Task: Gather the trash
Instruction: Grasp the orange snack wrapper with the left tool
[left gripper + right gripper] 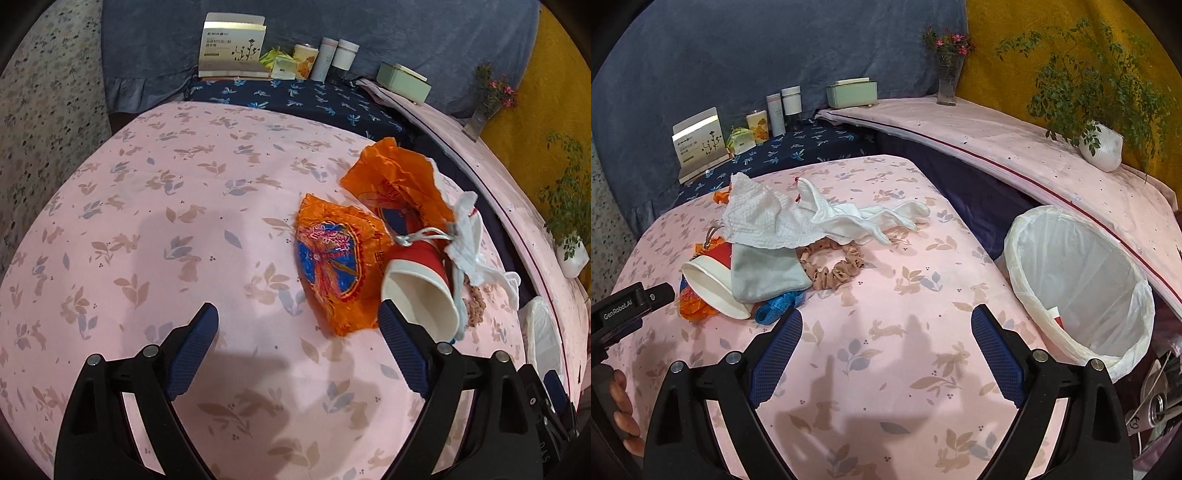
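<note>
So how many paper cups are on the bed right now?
1. A red-and-white paper cup lies on its side beside the orange wrappers, under a grey cloth. More could be hidden beneath the tissues.

Both claws are angling downward: the left claw (297,314) is gaping wide and empty, the right claw (886,319) likewise, nothing between its 2 fingers.

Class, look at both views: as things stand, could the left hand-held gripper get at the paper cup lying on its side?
Probably yes. The left hand-held gripper is open and empty, and the paper cup lies just beside its right finger, mouth facing it; only the grey pouch drapes its far side.
</note>
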A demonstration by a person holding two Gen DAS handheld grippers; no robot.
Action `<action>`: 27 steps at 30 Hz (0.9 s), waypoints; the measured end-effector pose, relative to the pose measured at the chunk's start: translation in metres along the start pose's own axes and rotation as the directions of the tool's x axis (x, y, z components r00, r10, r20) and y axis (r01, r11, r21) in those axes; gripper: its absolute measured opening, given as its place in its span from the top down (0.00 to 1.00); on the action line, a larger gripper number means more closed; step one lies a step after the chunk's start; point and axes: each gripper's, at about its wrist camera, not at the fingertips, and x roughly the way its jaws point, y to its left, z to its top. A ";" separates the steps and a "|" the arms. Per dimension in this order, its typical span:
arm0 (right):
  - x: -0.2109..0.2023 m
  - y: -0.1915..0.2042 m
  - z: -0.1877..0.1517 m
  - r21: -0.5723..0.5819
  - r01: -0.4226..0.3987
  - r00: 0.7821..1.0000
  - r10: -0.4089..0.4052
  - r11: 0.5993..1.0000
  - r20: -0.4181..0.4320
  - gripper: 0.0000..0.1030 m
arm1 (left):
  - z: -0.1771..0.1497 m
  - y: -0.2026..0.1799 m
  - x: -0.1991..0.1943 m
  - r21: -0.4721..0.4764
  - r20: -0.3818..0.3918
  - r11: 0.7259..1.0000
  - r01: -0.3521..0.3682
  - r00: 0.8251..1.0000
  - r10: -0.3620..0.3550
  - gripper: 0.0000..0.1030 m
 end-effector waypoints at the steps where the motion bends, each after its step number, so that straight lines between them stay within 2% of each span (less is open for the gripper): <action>1: 0.001 0.003 0.001 -0.008 0.000 1.000 0.000 1.000 0.001 0.14 | 0.002 0.002 0.003 -0.006 -0.005 1.000 0.005 1.000 -0.005 0.20; 8: 0.009 0.018 0.007 -0.027 -0.017 1.000 0.017 0.999 -0.004 0.14 | 0.014 0.002 0.023 -0.013 -0.036 1.000 0.020 0.999 -0.021 0.30; 14: 0.019 0.027 0.010 -0.029 -0.027 1.000 0.026 0.999 -0.018 0.14 | 0.017 -0.005 0.040 -0.003 -0.072 0.999 0.050 0.996 -0.050 0.49; 16: 0.022 0.029 0.011 -0.031 -0.028 0.999 0.028 0.999 -0.022 0.14 | 0.016 -0.009 0.042 0.012 -0.073 0.998 0.054 0.996 -0.053 0.60; 18: 0.024 0.031 0.012 -0.030 -0.035 0.999 0.035 0.999 -0.026 0.14 | 0.017 -0.012 0.043 0.027 -0.078 0.997 0.074 0.994 -0.072 0.84; 19: 0.025 0.032 0.012 -0.028 -0.038 0.999 0.037 0.999 -0.027 0.14 | 0.017 -0.013 0.043 0.033 -0.082 0.996 0.078 0.994 -0.075 0.91; 22: 0.028 0.034 0.015 -0.023 -0.047 0.998 0.046 0.999 -0.030 0.14 | 0.019 -0.016 0.040 0.048 -0.067 0.995 0.082 0.995 -0.079 0.96; 27: 0.030 0.039 0.024 -0.016 -0.065 0.998 0.065 0.998 -0.025 0.14 | 0.029 -0.017 0.023 0.072 -0.008 0.995 0.063 0.998 -0.063 0.97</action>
